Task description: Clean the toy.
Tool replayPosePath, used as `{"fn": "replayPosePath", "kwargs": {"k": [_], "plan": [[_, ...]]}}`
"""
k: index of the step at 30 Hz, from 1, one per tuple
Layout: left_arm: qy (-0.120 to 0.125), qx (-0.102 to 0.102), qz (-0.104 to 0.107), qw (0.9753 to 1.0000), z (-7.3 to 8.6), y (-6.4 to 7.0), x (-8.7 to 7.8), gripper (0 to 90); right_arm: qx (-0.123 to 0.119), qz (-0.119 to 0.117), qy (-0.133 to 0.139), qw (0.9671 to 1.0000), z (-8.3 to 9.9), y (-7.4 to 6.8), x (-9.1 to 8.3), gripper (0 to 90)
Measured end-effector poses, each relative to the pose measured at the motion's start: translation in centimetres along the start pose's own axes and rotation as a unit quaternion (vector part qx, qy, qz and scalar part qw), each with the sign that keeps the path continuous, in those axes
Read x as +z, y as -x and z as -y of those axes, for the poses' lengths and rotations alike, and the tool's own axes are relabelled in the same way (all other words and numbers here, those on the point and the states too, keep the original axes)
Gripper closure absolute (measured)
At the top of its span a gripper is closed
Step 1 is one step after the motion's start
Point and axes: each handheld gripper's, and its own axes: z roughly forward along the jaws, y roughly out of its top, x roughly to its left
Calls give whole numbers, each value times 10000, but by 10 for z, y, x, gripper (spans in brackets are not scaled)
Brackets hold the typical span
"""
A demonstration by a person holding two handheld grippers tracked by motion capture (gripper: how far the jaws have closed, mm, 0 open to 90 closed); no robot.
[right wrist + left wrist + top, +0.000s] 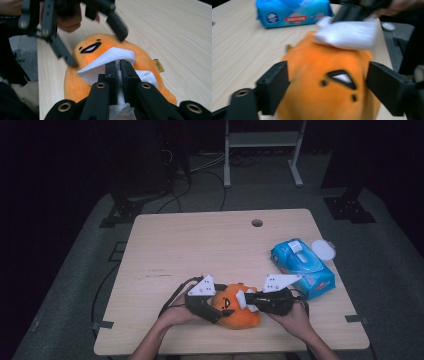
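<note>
left hand (176,314): i see it at the near edge of the table (190,245), holding my left gripper (216,309).
left gripper: jaws spread wide and set on either side of the plush (239,312); in the left gripper view (325,86) both pads press the orange sides, face between them. i read this as a wide clamp on the toy.
plush: orange, with a black mouth and small dark eyes; sits near the front edge, middle of the table, between my two grippers. in the right gripper view (90,65) it lies on its back side with a small tan tag (159,65) on the table beside it.
wipe (241,300): white, folded, lying on top of the plush; in the left gripper view (347,33) it covers the top of the head, blurred.
right gripper (248,301): jaws pressed together on the wipe; the right gripper view (119,72) shows white cloth pinched between the pads, resting on the plush.
right hand (295,316): grips the right gripper from the near right.
pack (302,266): blue wipe pack, right of the plush, close behind my right gripper.
lid (324,250): round white disc, just beside the pack's far right corner, at the table's right edge.
</note>
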Motion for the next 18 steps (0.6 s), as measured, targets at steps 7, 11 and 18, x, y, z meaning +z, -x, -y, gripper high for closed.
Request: {"fn": "replayPosePath", "kwargs": {"k": [7,11,18], "plan": [[-137,-87,110,9998,3,0,3,240,39,-30,7,10000,1,0,-3,843],[-237,205,118,9994,1,6,4,281,-100,-57,37,9999,-8,-5,2,844],[-250,256,152,9992,2,7,1,278,27,147,-46,9999,-4,6,-2,844]]}}
